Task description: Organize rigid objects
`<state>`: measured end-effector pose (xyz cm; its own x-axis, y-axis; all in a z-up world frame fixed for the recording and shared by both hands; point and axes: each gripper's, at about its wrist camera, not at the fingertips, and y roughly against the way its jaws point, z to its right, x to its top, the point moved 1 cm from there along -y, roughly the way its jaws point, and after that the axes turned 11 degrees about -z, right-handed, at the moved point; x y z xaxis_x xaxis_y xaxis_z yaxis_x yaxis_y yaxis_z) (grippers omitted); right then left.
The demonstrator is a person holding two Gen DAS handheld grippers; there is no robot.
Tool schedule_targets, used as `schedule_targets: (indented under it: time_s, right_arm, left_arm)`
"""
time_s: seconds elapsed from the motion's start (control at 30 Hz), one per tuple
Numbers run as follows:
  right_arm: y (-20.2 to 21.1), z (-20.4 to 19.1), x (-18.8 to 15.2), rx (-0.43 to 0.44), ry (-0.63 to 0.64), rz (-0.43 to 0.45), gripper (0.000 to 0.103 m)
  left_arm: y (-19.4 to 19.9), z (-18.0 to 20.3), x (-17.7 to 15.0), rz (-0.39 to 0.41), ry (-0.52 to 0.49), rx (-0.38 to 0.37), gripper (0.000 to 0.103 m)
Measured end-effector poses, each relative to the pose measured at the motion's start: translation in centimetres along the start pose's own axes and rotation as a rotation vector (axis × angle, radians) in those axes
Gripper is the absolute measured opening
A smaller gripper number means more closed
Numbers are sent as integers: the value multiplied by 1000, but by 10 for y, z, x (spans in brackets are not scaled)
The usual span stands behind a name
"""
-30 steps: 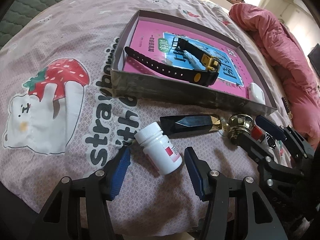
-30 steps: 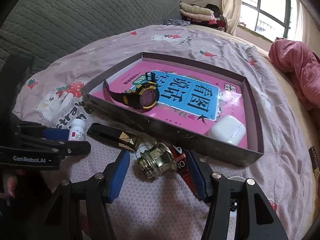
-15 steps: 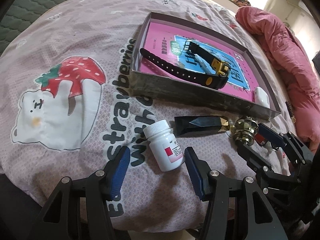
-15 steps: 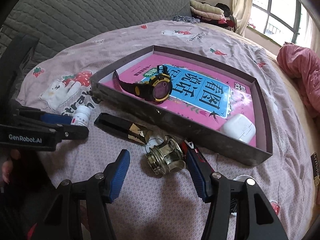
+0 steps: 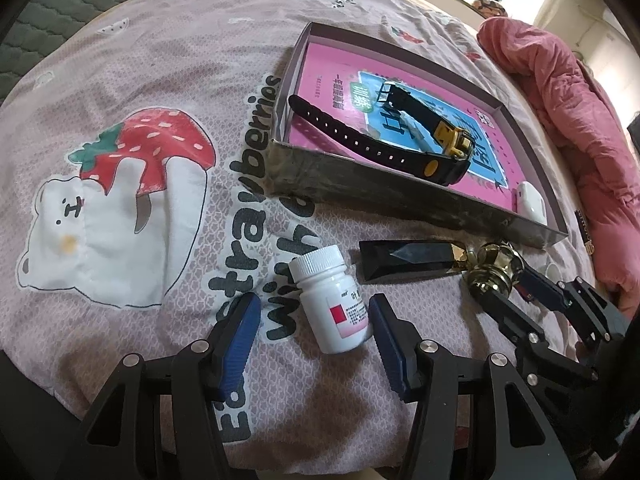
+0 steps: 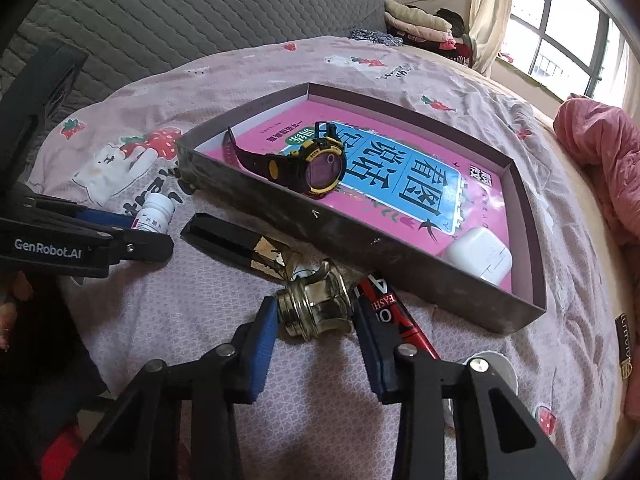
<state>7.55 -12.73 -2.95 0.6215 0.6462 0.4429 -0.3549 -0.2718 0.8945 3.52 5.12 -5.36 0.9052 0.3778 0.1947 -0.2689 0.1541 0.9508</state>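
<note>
Brass knob (image 6: pixel 316 310) between the closing right tongs (image 6: pixel 316 320) (left tongs (image 5: pixel 314 320) wide)

Bright window daylight (fisheye-warped edges)

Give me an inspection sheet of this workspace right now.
Surface: pink strawberry-print bedspread.
Job's things: black-and-yellow wristwatch and white charger case in grey cardboard tray; white pill bottle, black faceted case, gold-capped glass bottle, red tube outside.
Clutter: pink quilt.
Grippers: left gripper open around pill bottle; right gripper closing around glass bottle.
Cables: nothing seen.
Surroundings: grey quilted headboard, window.
</note>
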Motion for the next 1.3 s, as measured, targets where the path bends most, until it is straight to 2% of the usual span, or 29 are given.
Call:
schedule_targets:
  time_s: [0.17, 0.3, 0.37, 0.57, 0.73, 0.9, 1.3]
  right_arm:
    - [2, 2, 0, 28, -25, 10, 38]
    - [3, 3, 1, 36, -39, 13, 39]
    - [2, 4, 1, 34, -43, 11, 39]
    - [5, 6, 2, 44, -62, 25, 39]
    - [9, 11, 2, 77, -92, 47, 38]
    - [13, 18, 3, 123, -132, 68, 38]
    - [22, 25, 4, 177, -177, 108, 38]
  left_arm:
    - [-6, 5, 3, 9, -23, 22, 59]
    - [-6, 4, 7, 17, -11, -3, 56]
    - [-7, 1, 9, 19, 0, -4, 47]
    - [-6, -2, 10, 15, -4, 10, 31]
    - [-3, -3, 11, 23, -6, 1, 27]
    - [3, 6, 11, 55, -48, 13, 28]
    - [18, 21, 8, 129, -119, -19, 27]
